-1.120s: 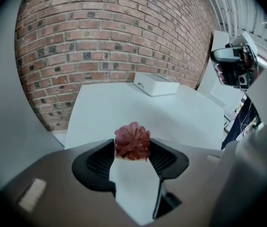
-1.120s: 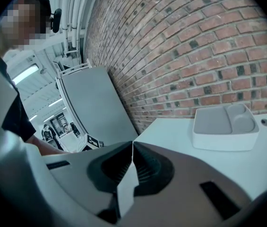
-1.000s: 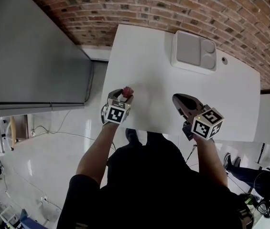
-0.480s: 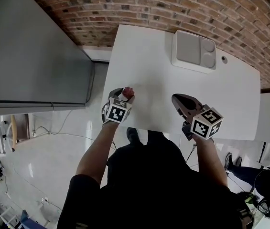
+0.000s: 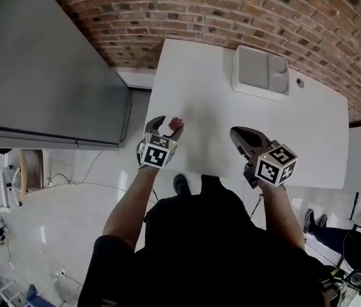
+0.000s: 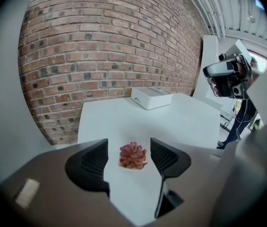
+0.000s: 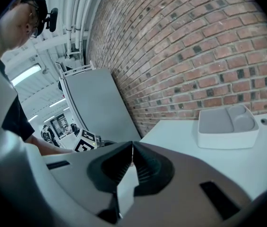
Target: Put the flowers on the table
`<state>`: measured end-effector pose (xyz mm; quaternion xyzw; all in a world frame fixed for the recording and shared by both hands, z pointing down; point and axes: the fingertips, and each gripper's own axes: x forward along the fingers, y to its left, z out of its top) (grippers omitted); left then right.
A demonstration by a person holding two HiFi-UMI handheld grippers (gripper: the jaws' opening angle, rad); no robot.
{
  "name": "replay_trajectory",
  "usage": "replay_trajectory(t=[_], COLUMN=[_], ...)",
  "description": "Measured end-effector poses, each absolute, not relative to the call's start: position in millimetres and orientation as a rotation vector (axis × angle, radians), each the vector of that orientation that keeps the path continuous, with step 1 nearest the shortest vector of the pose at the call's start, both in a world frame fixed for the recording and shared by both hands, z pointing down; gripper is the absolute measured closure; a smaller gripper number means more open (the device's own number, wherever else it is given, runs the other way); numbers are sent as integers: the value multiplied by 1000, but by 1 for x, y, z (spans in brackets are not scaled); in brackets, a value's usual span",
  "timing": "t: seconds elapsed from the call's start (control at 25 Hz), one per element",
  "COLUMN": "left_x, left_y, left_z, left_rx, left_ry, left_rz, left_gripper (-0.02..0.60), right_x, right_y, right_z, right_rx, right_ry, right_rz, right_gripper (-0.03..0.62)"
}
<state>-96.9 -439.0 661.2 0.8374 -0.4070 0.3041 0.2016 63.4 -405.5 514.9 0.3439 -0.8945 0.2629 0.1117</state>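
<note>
Left gripper (image 5: 166, 125) is opening its jaws, and its pads do not press on anything. The little pink flower (image 6: 133, 156) sits right between the two jaws, on the white desk (image 5: 308, 126), with a small gap on each side. It looks let go and resting by itself. The flower is a round clump, so it has no long side that I can tell. It lies straight ahead of the left gripper, near the desk's left front corner. I think the next move is to pull the left gripper straight back toward the person, so the jaws do not bump the flower and push it. The right gripper (image 7: 132, 155) is clenched tight with nothing in it. It is held over the front of the desk, well apart from the flower, so the left one is much nearer. At the far side of the desk is a white tray (image 5: 261, 70). Behind it is a brick wall (image 5: 231, 11).
</note>
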Motion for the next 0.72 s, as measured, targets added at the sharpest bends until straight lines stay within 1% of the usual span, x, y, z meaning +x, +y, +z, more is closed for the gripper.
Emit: replay_trajectory(t=[0.72], left_x=[-136], left_y=[-403], left_z=[585], left_rx=[2396], left_ry=[-1191], left_rz=[586], left_gripper=[322], right_x=[29], right_y=[-350], right_z=[483], right_rx=[1060], right_ry=[-2671], right_rz=[670], right_gripper=[582])
